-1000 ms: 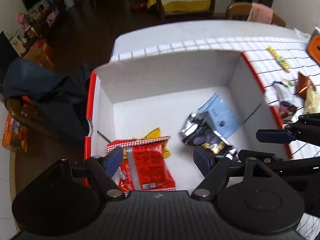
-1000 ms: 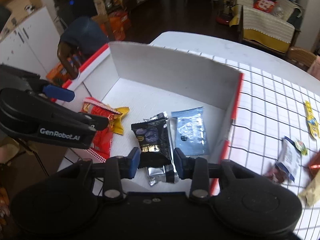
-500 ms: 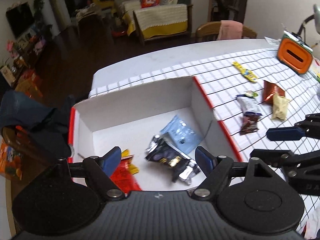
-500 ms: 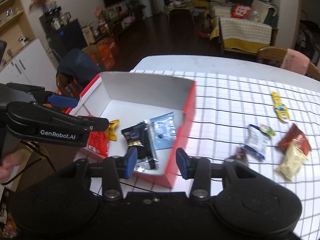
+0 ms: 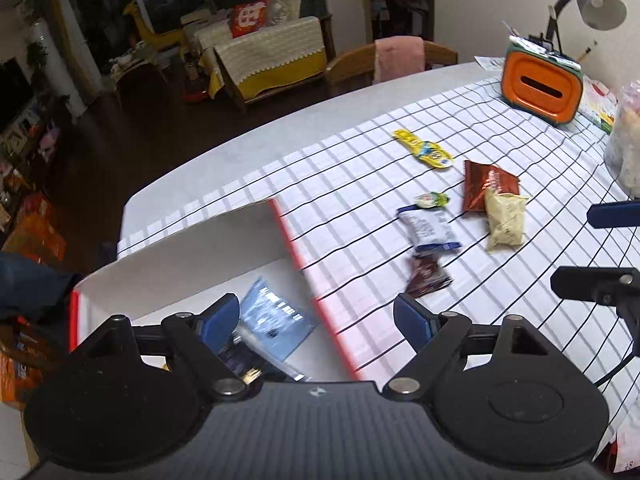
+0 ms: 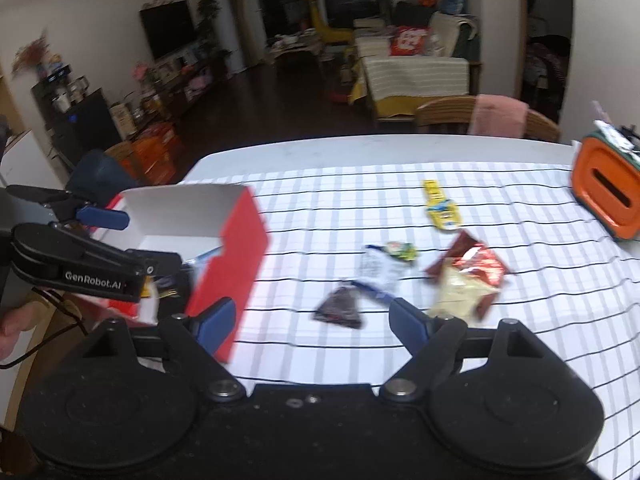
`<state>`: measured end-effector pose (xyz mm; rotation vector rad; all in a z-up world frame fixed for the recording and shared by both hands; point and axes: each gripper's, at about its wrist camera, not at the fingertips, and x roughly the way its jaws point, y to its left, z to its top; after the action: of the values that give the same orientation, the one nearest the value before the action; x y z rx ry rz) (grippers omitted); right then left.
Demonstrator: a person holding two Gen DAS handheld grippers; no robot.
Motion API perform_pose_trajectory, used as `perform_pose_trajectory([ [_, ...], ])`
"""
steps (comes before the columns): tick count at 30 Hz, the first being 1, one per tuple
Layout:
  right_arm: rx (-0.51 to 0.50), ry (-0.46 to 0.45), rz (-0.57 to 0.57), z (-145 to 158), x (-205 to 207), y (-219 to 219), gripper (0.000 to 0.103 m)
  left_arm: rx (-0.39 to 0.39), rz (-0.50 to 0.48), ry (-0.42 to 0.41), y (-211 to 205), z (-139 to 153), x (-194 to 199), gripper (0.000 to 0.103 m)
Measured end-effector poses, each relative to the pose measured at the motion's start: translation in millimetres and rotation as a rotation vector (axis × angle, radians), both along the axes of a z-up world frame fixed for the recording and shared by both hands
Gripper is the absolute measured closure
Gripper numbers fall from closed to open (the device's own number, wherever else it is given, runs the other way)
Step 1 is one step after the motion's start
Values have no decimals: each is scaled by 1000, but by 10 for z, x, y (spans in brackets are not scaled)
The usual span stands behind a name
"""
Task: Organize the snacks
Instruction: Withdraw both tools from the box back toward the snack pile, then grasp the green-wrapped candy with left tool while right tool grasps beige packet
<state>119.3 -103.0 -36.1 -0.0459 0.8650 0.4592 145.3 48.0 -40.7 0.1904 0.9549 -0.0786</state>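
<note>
As jaws gape, dark snack packet (image 6: 339,309) between

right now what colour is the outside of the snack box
Red outside, white inside. The box shows its red outer wall best in the right wrist view.

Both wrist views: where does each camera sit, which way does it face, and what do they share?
Left wrist: on the left gripper, open; faces down over the red box edge toward the checked table; right gripper's fingers at right.
Right wrist: on the right gripper, open, empty; faces loose snacks; a hand shows at left.
Shared: box, dark brown packet, orange container.
</note>
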Motion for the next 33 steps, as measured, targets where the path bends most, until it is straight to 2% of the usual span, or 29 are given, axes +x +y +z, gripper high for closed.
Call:
perform_pose_trajectory([
  [4, 1, -3, -18, -44, 108, -292, 18, 3, -25, 2, -338, 7, 201, 18],
  [6, -6, -6, -24, -89, 175, -434, 7, 12, -38, -3, -514, -9, 312, 18],
  [8, -7, -12, -30, -142, 242, -569, 6, 24, -49, 3, -685, -58, 444, 18],
  [14, -15, 7, -30, -358, 501, -906, 4, 9, -35, 81, -998, -280, 909, 18],
  [16, -9, 24, -30, -439, 562, -1000, 4, -19, -43, 116, -1068, -359, 1071, 18],
  [20, 4, 64, -34, -616, 718, -1133, 4, -81, -30, 192, -1156, -557, 1379, 18],
  [25, 32, 107, -55, -797, 916, -1226, 7, -160, 61, 290, -1190, -835, 1763, 18],
  [30, 70, 178, -93, -954, 1111, -1201, 13, -148, 132, 355, -1224, -1099, 2042, 18],
  [33, 89, 220, -104, -1064, 1207, -1152, 20, -156, 160, 367, -1228, -1201, 2159, 18],
])
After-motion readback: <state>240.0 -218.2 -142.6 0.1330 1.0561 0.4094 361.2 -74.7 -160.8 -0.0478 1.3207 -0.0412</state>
